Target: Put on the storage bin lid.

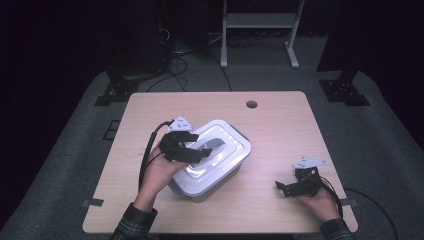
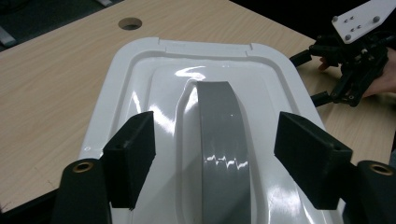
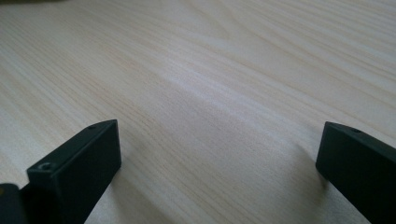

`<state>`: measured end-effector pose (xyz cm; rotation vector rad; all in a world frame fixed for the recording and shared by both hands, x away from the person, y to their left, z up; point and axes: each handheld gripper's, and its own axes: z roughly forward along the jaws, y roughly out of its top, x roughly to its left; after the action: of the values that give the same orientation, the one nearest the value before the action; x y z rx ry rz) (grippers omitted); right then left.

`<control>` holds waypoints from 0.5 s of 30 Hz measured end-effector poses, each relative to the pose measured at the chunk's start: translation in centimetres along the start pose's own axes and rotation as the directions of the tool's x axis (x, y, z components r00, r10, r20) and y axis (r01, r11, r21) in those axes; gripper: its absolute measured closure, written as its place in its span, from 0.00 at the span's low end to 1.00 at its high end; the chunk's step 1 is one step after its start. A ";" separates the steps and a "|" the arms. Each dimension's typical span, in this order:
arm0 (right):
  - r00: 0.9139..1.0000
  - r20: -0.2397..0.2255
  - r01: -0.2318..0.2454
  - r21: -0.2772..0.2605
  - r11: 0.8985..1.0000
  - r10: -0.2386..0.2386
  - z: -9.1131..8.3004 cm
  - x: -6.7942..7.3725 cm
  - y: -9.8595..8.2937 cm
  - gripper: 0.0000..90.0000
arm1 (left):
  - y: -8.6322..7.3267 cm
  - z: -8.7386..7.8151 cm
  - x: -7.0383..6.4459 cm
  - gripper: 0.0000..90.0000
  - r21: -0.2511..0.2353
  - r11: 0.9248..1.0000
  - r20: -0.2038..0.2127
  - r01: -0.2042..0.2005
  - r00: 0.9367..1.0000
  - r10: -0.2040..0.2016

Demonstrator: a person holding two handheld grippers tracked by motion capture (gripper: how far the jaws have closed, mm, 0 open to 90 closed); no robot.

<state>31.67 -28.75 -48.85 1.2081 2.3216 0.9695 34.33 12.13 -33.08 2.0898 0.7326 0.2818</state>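
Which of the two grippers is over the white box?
The left gripper: it hovers open above the box lid's grey handle. The right gripper rests aside on the table.

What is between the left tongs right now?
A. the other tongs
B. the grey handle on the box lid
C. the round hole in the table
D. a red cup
B: in the left gripper view the open left tongs sit one jaw on each side of the grey handle on the white lid, not closed on it.
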 end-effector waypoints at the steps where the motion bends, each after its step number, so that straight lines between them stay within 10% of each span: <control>1: 1.000 0.000 0.000 0.000 1.000 0.000 0.0 0.0 0.0 0.00 | 0.0 -0.2 0.0 0.26 0.002 1.000 0.002 -0.002 1.000 0.002; 15: 1.000 0.000 -0.001 0.000 1.000 0.001 0.0 0.0 0.0 0.00 | -0.9 -3.3 -0.3 0.01 -0.021 1.000 -0.014 -0.017 1.000 0.017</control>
<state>31.70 -28.77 -48.85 1.2088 2.3216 0.9698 32.23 14.57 -31.78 2.0768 0.7175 0.3131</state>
